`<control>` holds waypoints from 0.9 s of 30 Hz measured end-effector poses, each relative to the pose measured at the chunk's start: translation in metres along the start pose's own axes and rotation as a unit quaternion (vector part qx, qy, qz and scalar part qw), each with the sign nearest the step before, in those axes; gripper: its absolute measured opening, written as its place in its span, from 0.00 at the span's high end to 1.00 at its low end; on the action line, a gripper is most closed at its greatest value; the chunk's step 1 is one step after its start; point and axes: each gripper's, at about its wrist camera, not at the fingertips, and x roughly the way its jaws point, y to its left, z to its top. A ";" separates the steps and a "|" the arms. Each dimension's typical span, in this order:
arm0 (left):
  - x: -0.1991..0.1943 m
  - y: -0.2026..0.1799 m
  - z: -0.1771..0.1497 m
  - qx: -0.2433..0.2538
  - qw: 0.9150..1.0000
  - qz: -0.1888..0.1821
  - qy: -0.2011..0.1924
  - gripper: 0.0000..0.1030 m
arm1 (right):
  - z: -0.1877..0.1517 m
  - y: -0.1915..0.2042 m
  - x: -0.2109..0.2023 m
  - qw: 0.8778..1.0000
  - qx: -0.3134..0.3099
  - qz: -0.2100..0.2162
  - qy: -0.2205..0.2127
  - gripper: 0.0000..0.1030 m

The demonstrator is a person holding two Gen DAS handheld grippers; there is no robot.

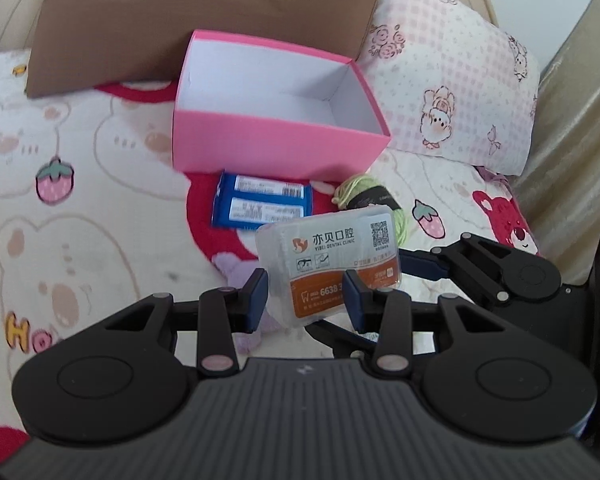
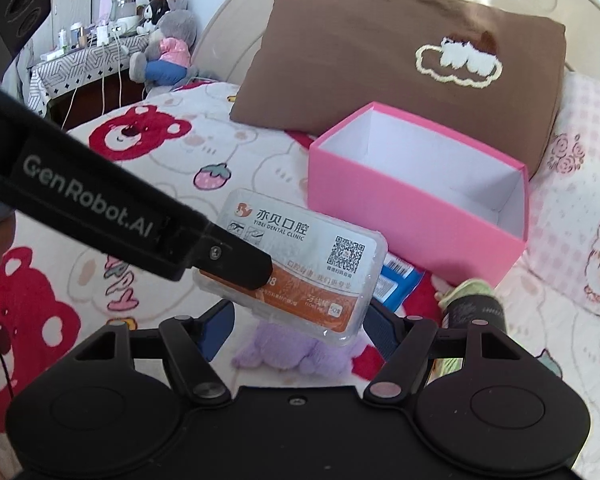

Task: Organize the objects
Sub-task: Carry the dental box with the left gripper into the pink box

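A clear plastic dental floss box (image 1: 332, 264) with an orange and white label is held above the bedspread. My left gripper (image 1: 306, 296) is shut on its near end; its finger also shows from the side in the right wrist view (image 2: 236, 266) on the same box (image 2: 312, 256). My right gripper (image 2: 300, 326) is open, its jaws just under and on either side of the box. An open, empty pink box (image 1: 276, 136) stands beyond, also in the right wrist view (image 2: 412, 216). A blue packet (image 1: 260, 202) and a green yarn skein (image 1: 368, 196) lie in front of it.
A brown pillow (image 2: 380, 64) leans on the headboard behind the pink box, with a pink checked pillow (image 1: 460, 92) to its right. A small purple plush (image 2: 288, 352) lies under the grippers. Plush toys (image 2: 164, 48) and a cluttered side table (image 2: 84, 56) stand beyond the bed's left side.
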 end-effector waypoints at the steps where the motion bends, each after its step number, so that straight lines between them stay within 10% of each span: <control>1: -0.002 -0.002 0.003 0.002 1.000 0.001 -0.002 0.62 | 0.004 -0.002 -0.001 1.000 0.000 -0.001 -0.002 0.27; 27: -0.003 -0.018 0.119 0.008 1.000 -0.004 -0.021 0.60 | 0.099 -0.063 -0.006 0.998 -0.050 -0.017 -0.018 0.27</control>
